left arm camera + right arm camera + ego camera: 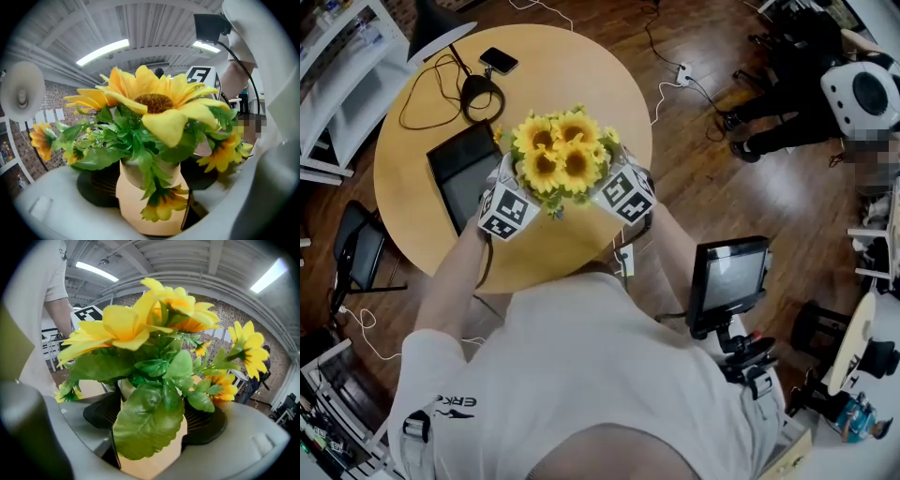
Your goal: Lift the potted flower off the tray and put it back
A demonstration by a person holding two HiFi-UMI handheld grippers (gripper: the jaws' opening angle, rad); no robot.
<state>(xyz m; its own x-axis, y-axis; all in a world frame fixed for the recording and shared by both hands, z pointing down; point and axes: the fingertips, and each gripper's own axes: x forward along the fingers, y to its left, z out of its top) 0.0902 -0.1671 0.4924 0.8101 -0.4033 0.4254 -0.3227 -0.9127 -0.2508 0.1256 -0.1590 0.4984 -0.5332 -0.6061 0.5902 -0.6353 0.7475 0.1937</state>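
Overhead first, head view: a round wooden table (pixel 581 84) with a dark tray (pixel 459 178) on its left half, and a black lamp base (pixel 480 94) and a phone (pixel 499 60) beyond the tray. The potted flower (pixel 558 155) sat just right of the tray, its blooms overlapping the tray's right edge. The left gripper (pixel 511 187) and right gripper (pixel 623 187) flanked it closely. The yellow blooms faced straight up at the camera, so the plant's long axis ran toward the lens. The pot itself was hidden under the flowers, and whether it stood clear of the table could not be told.

Left gripper view: the pot (pixel 150 211) was visible here, pale peach and waisted, standing roughly upright with the stems rising from its mouth. The black pads (pixel 96 185) were closed against its two sides, a gap the width of the pot. One large sunflower (pixel 154 103) faced upward. Strip lights (pixel 103 51) on the ceiling showed behind, and no table or tray.

Right gripper view: the same pot, largely screened by a broad green leaf (pixel 147 420). This gripper's pads were likewise pressed to either side of it. The blooms pointed up and outward, with ceiling and a brick wall (pixel 225 315) behind.
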